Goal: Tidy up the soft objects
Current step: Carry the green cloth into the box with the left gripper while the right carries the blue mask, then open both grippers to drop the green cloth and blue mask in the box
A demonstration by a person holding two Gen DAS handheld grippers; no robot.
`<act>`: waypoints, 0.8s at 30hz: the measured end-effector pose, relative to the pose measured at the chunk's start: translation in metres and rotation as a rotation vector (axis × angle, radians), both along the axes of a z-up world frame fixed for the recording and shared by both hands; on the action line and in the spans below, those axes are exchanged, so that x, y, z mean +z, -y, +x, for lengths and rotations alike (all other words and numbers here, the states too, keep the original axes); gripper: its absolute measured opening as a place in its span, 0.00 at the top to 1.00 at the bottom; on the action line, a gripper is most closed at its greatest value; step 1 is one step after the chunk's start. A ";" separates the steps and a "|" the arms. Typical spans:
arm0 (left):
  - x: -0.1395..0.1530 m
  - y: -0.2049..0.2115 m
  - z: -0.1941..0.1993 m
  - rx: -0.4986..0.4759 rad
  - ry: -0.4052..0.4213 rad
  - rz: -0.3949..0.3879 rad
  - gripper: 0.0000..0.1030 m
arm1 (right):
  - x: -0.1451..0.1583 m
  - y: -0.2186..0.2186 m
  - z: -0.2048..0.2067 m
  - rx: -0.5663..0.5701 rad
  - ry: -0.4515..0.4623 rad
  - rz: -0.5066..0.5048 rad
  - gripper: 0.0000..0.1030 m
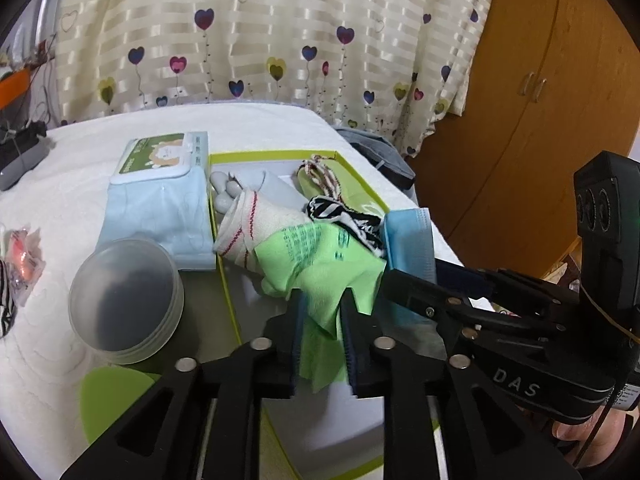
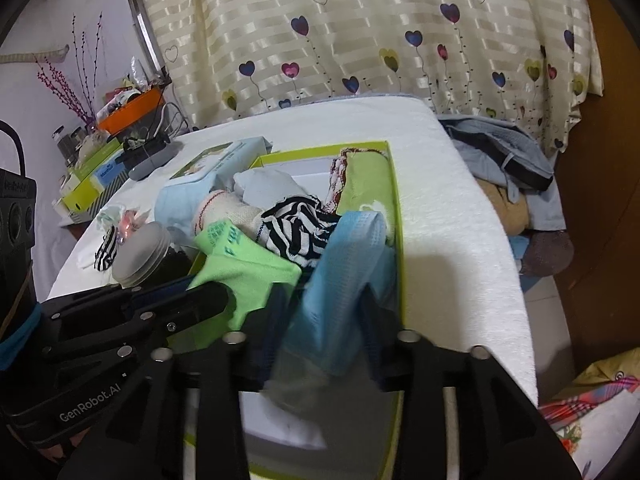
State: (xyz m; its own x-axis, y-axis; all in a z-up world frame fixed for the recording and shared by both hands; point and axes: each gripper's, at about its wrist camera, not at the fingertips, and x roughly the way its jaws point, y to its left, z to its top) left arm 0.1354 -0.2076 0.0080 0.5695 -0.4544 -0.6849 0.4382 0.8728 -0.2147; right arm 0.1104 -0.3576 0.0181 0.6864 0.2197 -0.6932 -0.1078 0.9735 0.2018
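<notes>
A green-rimmed box [image 1: 276, 154] [image 2: 394, 200] lies on the white table and holds soft things: a white sock with red stitching [image 1: 264, 224], a grey sock [image 1: 280, 190], a black-and-white striped sock [image 1: 344, 216] [image 2: 292, 232] and a green cloth at the back [image 2: 366, 184]. My left gripper [image 1: 322, 304] is shut on a light green cloth [image 1: 320, 264] [image 2: 248, 268] over the box. My right gripper [image 2: 324, 304] is shut on a blue cloth [image 2: 344, 264] [image 1: 410, 240] over the box's right side.
A wet-wipes pack [image 1: 160, 196] and a frosted round lid [image 1: 124, 300] sit left of the box. A small striped sock and wrapped items [image 2: 116, 236] lie at the table's left. Clothes [image 2: 508, 160] are piled off the right edge. Clutter [image 2: 100, 148] stands at far left.
</notes>
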 end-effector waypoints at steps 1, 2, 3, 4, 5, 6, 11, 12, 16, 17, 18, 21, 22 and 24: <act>0.002 -0.001 -0.002 0.000 0.004 -0.003 0.78 | 0.002 0.000 -0.003 -0.002 0.004 -0.004 0.59; 0.004 -0.002 -0.003 0.000 0.008 -0.004 0.78 | 0.005 0.000 -0.005 -0.005 0.009 -0.008 0.59; 0.005 -0.002 -0.005 0.001 0.013 -0.006 0.78 | 0.007 0.000 -0.008 -0.010 0.015 -0.013 0.59; 0.007 -0.003 -0.007 0.002 0.019 -0.007 0.78 | 0.008 0.000 -0.009 -0.012 0.018 -0.016 0.59; 0.010 -0.004 -0.010 0.003 0.024 -0.009 0.78 | 0.010 0.000 -0.012 -0.015 0.022 -0.020 0.59; 0.011 -0.004 -0.011 0.003 0.026 -0.010 0.77 | 0.012 0.000 -0.015 -0.019 0.027 -0.022 0.59; 0.020 -0.007 -0.023 -0.003 0.053 -0.002 0.77 | 0.020 -0.001 -0.025 -0.016 0.035 -0.023 0.59; 0.022 -0.008 -0.026 -0.002 0.064 0.005 0.77 | 0.021 -0.003 -0.028 -0.014 0.043 -0.033 0.59; 0.025 -0.018 -0.033 0.010 0.068 0.011 0.77 | 0.024 -0.007 -0.034 -0.012 0.049 -0.020 0.59; 0.027 -0.020 -0.034 0.011 0.073 0.013 0.77 | 0.025 -0.008 -0.035 -0.010 0.050 -0.024 0.59; 0.028 -0.021 -0.034 0.014 0.078 0.016 0.77 | 0.026 -0.011 -0.035 -0.008 0.052 -0.028 0.59; 0.036 -0.029 -0.038 0.032 0.104 0.010 0.77 | 0.031 -0.017 -0.040 -0.008 0.066 -0.043 0.59; 0.038 -0.031 -0.038 0.034 0.105 0.009 0.77 | 0.033 -0.020 -0.042 -0.004 0.073 -0.045 0.58; 0.042 -0.035 -0.041 0.032 0.111 0.007 0.77 | 0.036 -0.023 -0.047 -0.003 0.084 -0.045 0.58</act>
